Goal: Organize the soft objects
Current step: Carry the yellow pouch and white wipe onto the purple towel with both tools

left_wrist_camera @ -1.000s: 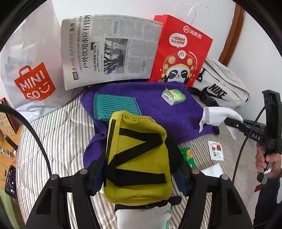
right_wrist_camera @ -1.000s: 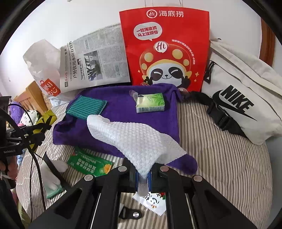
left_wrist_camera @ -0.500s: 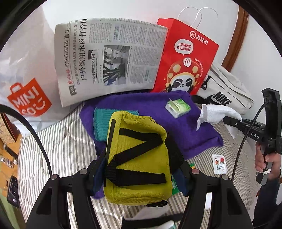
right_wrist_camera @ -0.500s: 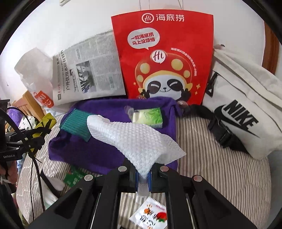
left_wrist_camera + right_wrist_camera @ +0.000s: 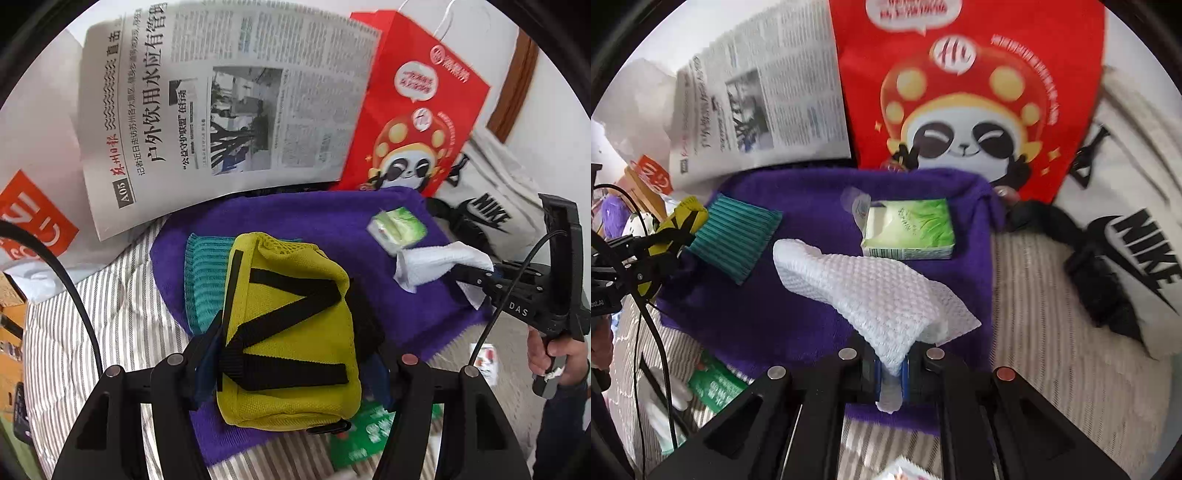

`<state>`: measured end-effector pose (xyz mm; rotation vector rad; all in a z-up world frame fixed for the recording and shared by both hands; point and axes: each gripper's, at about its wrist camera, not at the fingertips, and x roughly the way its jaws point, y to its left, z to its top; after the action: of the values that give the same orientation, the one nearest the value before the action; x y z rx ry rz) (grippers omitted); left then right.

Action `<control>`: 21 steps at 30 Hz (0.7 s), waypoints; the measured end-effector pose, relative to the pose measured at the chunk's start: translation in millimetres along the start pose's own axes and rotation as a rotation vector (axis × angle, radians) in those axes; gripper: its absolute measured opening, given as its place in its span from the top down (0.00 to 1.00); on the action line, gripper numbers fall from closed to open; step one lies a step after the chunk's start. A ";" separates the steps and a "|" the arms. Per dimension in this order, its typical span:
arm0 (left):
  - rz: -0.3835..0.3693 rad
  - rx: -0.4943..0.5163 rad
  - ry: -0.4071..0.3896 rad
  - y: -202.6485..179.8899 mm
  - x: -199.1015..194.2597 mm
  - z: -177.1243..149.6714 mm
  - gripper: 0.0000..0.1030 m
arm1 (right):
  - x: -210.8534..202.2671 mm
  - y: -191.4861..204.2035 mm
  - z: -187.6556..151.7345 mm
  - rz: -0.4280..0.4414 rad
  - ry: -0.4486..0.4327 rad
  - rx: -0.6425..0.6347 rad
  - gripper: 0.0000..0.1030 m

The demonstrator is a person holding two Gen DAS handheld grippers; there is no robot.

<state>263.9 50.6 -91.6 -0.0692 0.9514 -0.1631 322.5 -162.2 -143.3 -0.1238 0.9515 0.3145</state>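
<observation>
The left claw (image 5: 291,365) is clenched on a yellow mesh pouch (image 5: 291,332) with black straps, its pads pressed against both sides, carrying it above the near edge of a purple towel (image 5: 314,221) spread on a striped bed (image 5: 110,332). The right claw (image 5: 891,373) is clamped tight on a white textured cloth (image 5: 864,284), which drapes forward from the pads over the towel. On the towel lie a folded teal cloth (image 5: 738,236) at the left and a green tissue pack (image 5: 908,229) toward the back. Behind the towel lean a newspaper (image 5: 221,99), a red panda paper bag (image 5: 971,92) and a white Nike bag (image 5: 1137,221). A green packet (image 5: 716,384) rests on the bed just off the towel's near edge.
</observation>
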 end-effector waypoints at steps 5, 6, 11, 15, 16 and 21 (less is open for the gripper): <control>0.006 -0.003 0.027 3.0 20.9 8.0 0.38 | 23.8 0.6 8.5 0.012 0.030 -0.003 0.92; 0.011 -0.003 0.031 3.4 25.0 9.2 0.38 | 28.4 1.3 8.9 0.001 0.037 -0.014 0.91; 0.032 0.021 0.031 -1.0 37.6 13.3 0.38 | 39.3 -3.8 8.3 0.015 0.052 0.009 0.90; 0.070 0.058 0.032 -8.8 43.4 15.6 0.38 | 40.0 -7.0 7.4 0.022 0.043 0.024 0.90; 0.079 0.066 0.034 -12.0 46.5 17.2 0.38 | 40.2 -6.6 6.6 0.022 0.041 0.021 0.89; 0.116 0.102 0.038 -18.8 54.3 17.8 0.35 | 41.6 -5.5 4.6 0.008 0.044 0.003 0.66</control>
<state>307.3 22.6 -122.5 0.0831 0.9814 -0.1054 350.2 -157.6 -174.7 -0.1248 0.9957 0.3191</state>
